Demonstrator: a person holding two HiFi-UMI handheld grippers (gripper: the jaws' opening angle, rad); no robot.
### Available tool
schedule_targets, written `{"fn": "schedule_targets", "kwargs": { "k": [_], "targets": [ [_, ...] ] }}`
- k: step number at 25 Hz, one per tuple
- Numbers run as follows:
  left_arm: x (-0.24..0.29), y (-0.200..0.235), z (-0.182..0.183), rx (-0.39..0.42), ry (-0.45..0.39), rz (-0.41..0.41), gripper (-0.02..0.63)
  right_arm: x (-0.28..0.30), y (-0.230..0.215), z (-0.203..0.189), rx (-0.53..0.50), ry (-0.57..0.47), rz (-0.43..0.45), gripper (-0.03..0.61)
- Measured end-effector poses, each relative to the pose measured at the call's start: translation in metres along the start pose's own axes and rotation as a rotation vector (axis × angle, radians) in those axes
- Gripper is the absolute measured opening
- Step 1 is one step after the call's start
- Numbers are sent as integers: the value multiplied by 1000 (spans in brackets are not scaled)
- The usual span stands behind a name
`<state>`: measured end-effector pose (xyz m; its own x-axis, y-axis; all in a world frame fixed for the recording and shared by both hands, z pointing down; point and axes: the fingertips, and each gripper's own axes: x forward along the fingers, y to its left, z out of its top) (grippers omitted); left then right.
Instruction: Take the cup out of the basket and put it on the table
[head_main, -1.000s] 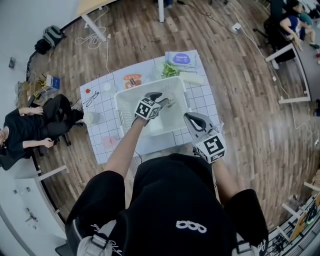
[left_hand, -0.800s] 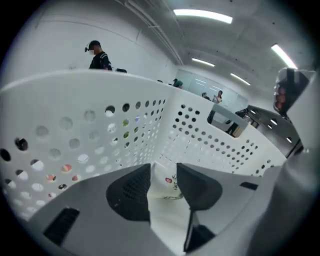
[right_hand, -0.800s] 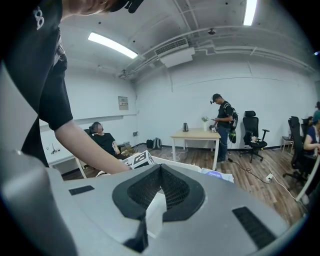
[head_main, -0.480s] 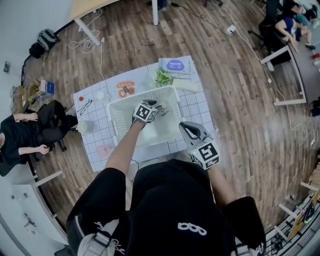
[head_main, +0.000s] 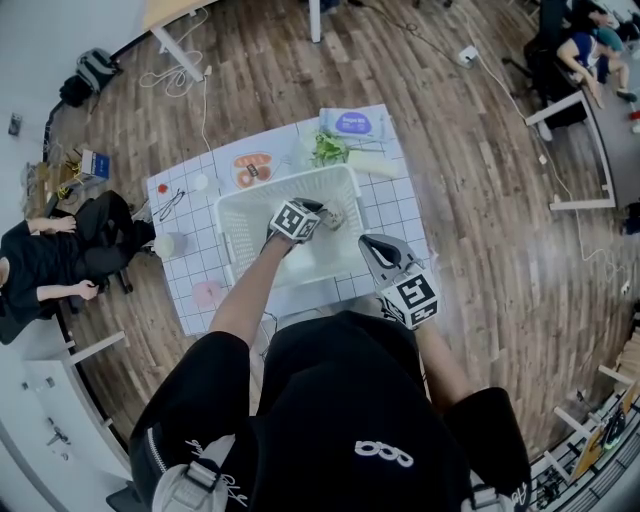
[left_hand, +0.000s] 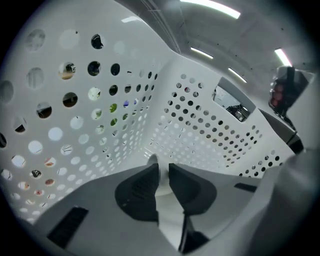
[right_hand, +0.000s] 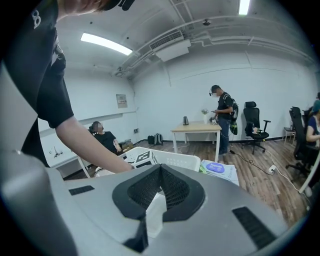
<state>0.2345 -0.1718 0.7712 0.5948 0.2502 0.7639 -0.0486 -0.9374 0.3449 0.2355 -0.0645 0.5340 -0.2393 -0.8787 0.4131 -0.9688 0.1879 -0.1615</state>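
The left tongs (left_hand: 163, 169), just closed onto the cup (left_hand: 153, 160), are hemmed in by the holed walls of the basket (head_main: 240, 215); only the open top is left free. Outside, the worktop (head_main: 398, 212) is crowded at its far edge by a packet (head_main: 350, 123) and greens (head_main: 328, 150); a narrow bare strip is left along the right side.

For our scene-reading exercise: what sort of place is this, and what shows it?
Probably an open office or lab workspace: a desk and a wheeled office chair stand on a wood floor, with strip lights on a bare ceiling.
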Motion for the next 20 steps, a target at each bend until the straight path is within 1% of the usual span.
{"fn": "schedule_targets", "kwargs": {
  "k": [3,8,11,14,16,20],
  "targets": [
    [2,-7,-2,-16,-2,-20,66,5,-2,-9,8,20,5,25],
    [2,-12,-5,-72,-5,-71,50,8,-3,-24,18,51,7,24],
    [-3,-20,-5,-73,-15,-109,37,9,-3,-28,19,60,8,24],
    [-8,-35,-2,-48,-34,-146,23,8,-2,-31,19,63,11,25],
    [-12,-46,0,-13,-44,-157,17,8,-3,-31,19,62,12,25],
    [-21,-60,3,75,-55,-115,14,8,-4,-31,18,62,11,25]
  ]
}}
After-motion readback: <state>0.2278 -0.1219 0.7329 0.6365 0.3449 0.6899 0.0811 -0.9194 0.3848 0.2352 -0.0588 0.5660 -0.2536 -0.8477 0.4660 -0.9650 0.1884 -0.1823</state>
